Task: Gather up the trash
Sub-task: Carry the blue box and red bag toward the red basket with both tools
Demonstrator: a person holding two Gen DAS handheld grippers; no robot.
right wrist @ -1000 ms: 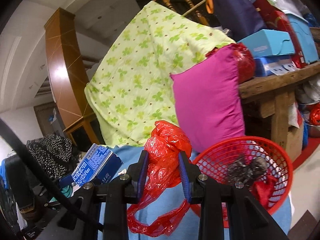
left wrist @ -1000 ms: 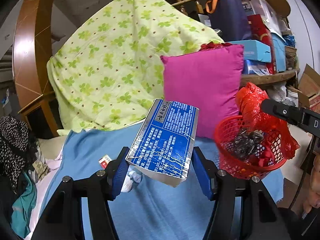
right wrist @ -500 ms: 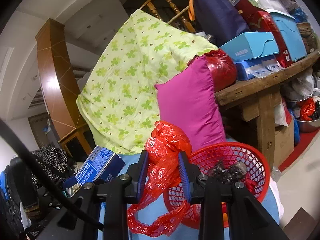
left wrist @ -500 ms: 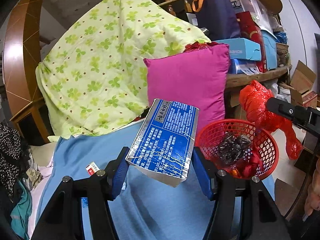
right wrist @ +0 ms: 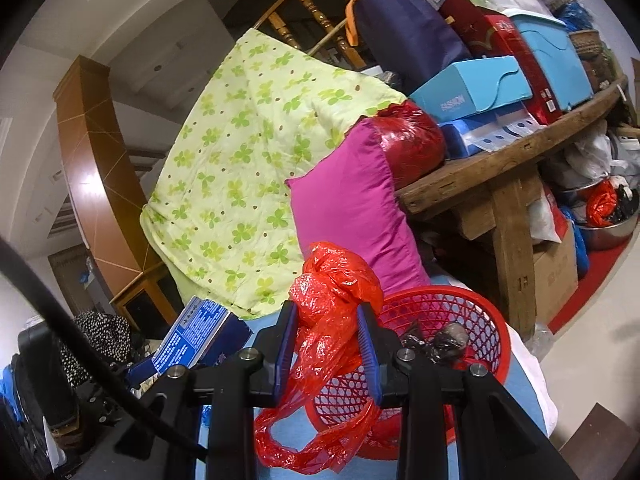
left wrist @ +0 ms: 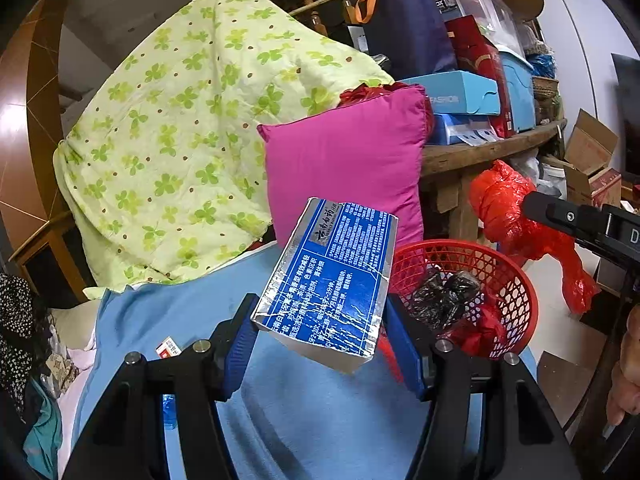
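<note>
My left gripper (left wrist: 320, 332) is shut on a blue and silver carton box (left wrist: 328, 280) and holds it above the blue bedsheet, just left of the red mesh basket (left wrist: 516, 292). The box also shows in the right wrist view (right wrist: 196, 336). My right gripper (right wrist: 328, 344) is shut on a crumpled red plastic bag (right wrist: 332, 300), held just left of and above the red mesh basket (right wrist: 472, 312). The bag also shows in the left wrist view (left wrist: 508, 208). The basket holds black crumpled trash (left wrist: 444, 296) and red scraps.
A magenta pillow (left wrist: 344, 168) and a green clover quilt (left wrist: 192, 144) lean behind the basket. A wooden table (right wrist: 492, 152) piled with boxes stands to the right. A small red and white packet (left wrist: 168, 348) lies on the blue sheet (left wrist: 320, 408). Clothes lie at left.
Both grippers have shifted toward the basket while holding their loads. In the left wrist view the basket has come closer to the box. The red bag hangs nearer the basket rim.
</note>
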